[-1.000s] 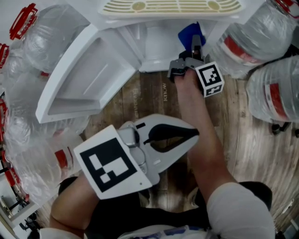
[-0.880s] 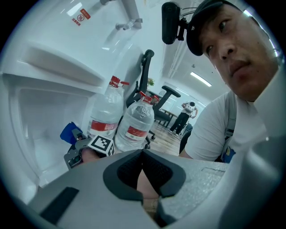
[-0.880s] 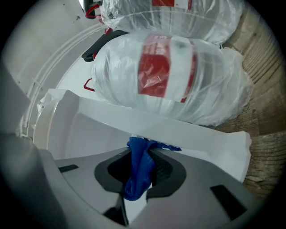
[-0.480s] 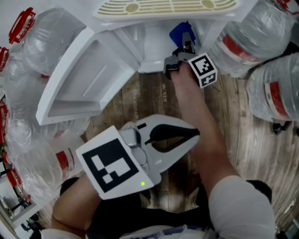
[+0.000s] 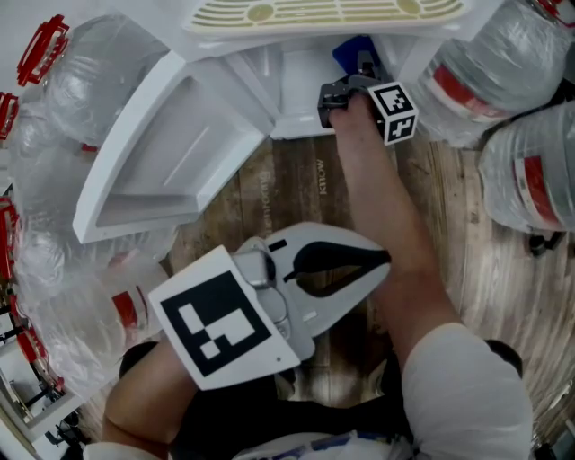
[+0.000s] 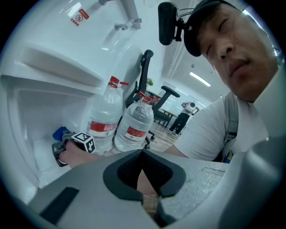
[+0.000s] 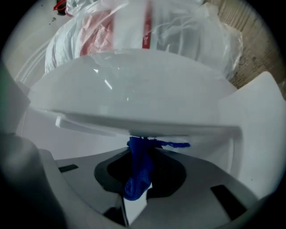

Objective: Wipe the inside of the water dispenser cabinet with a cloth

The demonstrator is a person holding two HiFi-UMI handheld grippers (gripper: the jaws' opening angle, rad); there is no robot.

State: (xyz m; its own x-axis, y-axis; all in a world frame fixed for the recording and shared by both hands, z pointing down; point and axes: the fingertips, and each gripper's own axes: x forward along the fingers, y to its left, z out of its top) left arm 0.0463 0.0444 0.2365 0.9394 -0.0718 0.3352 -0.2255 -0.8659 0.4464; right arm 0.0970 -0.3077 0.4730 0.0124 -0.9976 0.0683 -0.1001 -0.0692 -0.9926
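The white water dispenser cabinet [image 5: 296, 85] stands open at the top of the head view, its door [image 5: 171, 148] swung out to the left. My right gripper [image 5: 362, 70] reaches into the cabinet's right side, shut on a blue cloth [image 5: 349, 49]. In the right gripper view the cloth [image 7: 138, 167] hangs bunched between the jaws, its top pressed under a white ledge [image 7: 134, 123]. My left gripper [image 5: 384, 259] is held low near my body, shut and empty. From the left gripper view the right gripper [image 6: 67, 144] and the cloth [image 6: 60, 133] show inside the cabinet.
Large water bottles [image 5: 490, 76] [image 5: 530, 180] stand right of the cabinet on the wooden floor [image 5: 296, 193]. Bottles wrapped in plastic [image 5: 54, 225] crowd the left side. The dispenser's drip grille [image 5: 323, 11] overhangs the opening.
My right gripper has pushed the blue cloth up and deeper into the cabinet, shifting slightly left. The left gripper has barely moved.
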